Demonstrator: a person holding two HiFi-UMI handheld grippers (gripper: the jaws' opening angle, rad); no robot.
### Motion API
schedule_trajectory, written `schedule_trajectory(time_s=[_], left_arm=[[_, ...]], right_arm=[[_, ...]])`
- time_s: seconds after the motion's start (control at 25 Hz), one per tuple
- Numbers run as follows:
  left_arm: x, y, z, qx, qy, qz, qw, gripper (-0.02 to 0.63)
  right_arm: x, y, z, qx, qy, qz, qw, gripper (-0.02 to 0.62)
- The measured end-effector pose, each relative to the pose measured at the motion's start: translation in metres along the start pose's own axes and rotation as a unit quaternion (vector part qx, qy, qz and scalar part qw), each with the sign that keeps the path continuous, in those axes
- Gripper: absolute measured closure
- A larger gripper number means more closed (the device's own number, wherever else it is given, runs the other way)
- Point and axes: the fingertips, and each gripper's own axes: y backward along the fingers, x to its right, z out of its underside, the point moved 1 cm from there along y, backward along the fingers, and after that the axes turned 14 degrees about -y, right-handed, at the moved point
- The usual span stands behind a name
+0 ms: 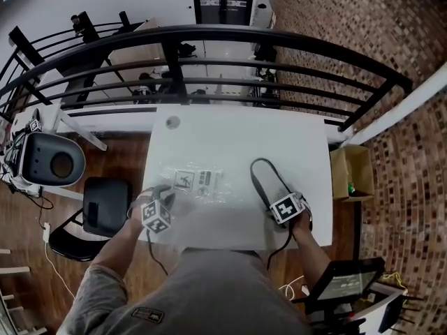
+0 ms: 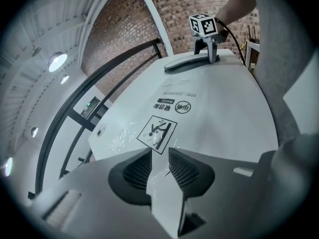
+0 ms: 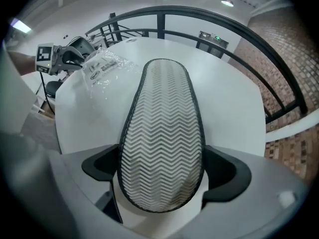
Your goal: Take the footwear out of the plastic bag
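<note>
The right hand-held gripper [image 3: 162, 156] is clasping a slipper [image 3: 162, 118] by one end. Its jaws are pressing on the dark-trimmed edges, and the grey zigzag sole is facing the gripper's camera. In the head view this gripper [image 1: 288, 208] is pointing down near the front right part of the white table [image 1: 230, 135]. The slipper [image 1: 271, 183] is stretching away from it toward the middle of the table, fully outside the plastic bag [image 1: 195, 183] and well to its right. From the left gripper view the slipper [image 2: 187, 62] is lying flat and low at the table surface under the right hand-held gripper [image 2: 207, 51]; whether it is resting on the table cannot be told.

The left hand-held gripper [image 2: 159, 152] is standing released. Its jaws are parted with a clear gap, and the near edge of the plastic bag [image 2: 164, 128] is lying between them without the pads pressing on it. The bag is lying flat — clear, crinkled film with a printed warning square and small labels. In the head view the left hand-held gripper [image 1: 159, 211] is sitting at the bag's near left corner, at the front left of the table.

Beyond the table a black curved railing [image 1: 209, 37] is running across. A black chair [image 1: 105, 204] is standing just left of the table, and an open cardboard box [image 1: 353, 173] is sitting at its right edge.
</note>
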Motion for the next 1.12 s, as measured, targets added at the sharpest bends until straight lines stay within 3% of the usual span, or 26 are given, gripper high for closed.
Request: schedule_trajectory(time_s=[0.4,0.64,0.92,1.12], left_arm=[[-0.006,0.003,-0.002,0.021,0.003,-0.016,0.9997,0.500],[-0.017,0.008,-0.011,0.036,0.039,-0.029,0.9982,0.500],[-0.018,0.006,-0.034,0.064,0.066,-0.026,0.9954,0.502],[-0.017,0.004,-0.058,0.092,0.083,-0.023,0.9921,0.502]], right_arm=[[-0.004,0.019,-0.019,0.048,-0.039,-0.057,0.996,-0.005],[0.007,0.011,-0.029,0.052,-0.049,-0.059,0.996,0.096],[0.009,0.002,-0.016,0.049,-0.187,-0.089,0.977,0.132],[0.009,0.003,-0.009,0.059,-0.240,-0.081,0.965,0.132]])
